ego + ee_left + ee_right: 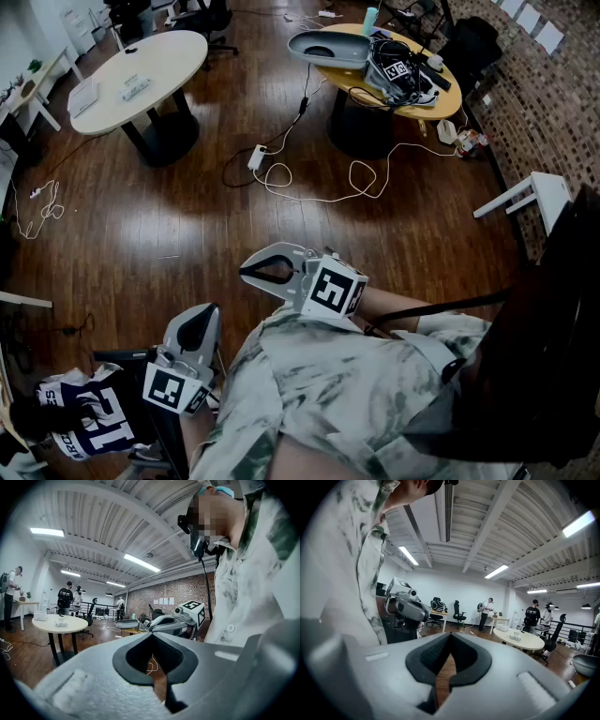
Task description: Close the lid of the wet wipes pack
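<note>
I cannot pick out a wet wipes pack in any view. In the head view both grippers are held close to the person's body above the wooden floor. The left gripper [208,309] is low at the left and points away from the body. The right gripper [244,270] is higher and points left. Both are shut with nothing between the jaws. In the left gripper view its jaws [151,634] meet at the tips, and the right gripper [171,623] shows beyond them. In the right gripper view its jaws [451,635] are likewise closed, with the left gripper [407,605] at the left.
A white round table [141,66] with small objects stands far left. A yellow table [441,98] with a grey tray [328,49] and cables stands far right. White cables [309,178] trail over the floor. A white stool [534,192] is at the right. People stand in the distance [64,599].
</note>
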Motion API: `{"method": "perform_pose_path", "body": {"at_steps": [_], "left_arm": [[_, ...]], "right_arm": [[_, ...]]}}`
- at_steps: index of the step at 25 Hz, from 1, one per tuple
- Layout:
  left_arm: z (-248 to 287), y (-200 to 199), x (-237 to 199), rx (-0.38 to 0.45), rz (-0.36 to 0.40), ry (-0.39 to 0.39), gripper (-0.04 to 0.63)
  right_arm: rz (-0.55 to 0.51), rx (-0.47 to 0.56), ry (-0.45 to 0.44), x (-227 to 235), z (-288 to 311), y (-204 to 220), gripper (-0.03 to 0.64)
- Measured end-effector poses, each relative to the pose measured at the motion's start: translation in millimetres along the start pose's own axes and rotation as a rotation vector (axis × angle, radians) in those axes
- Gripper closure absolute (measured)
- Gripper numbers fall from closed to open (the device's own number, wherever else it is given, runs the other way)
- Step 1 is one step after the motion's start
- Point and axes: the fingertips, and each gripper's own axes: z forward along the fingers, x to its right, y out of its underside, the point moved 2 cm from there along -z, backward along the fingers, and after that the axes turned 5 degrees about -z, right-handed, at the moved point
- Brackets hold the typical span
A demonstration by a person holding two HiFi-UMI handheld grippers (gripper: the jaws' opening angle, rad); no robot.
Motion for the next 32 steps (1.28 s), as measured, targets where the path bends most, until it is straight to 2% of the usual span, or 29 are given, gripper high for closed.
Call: {"method": "perform_pose_path", "body": {"at_steps": [18,32], "left_arm": [[14.6,-1.1,-16.2,-0.017,-0.007,-0.020,0.598],[92.1,-21.0,-43.2,-0.041,-0.015,-0.056,0.598]], "right_arm": [[0.011,0.009,-0.020,22.0,7.7,6.8,0.612],[0.022,0.029,-0.052,99.4,-9.9,32.4,0.612]]}}
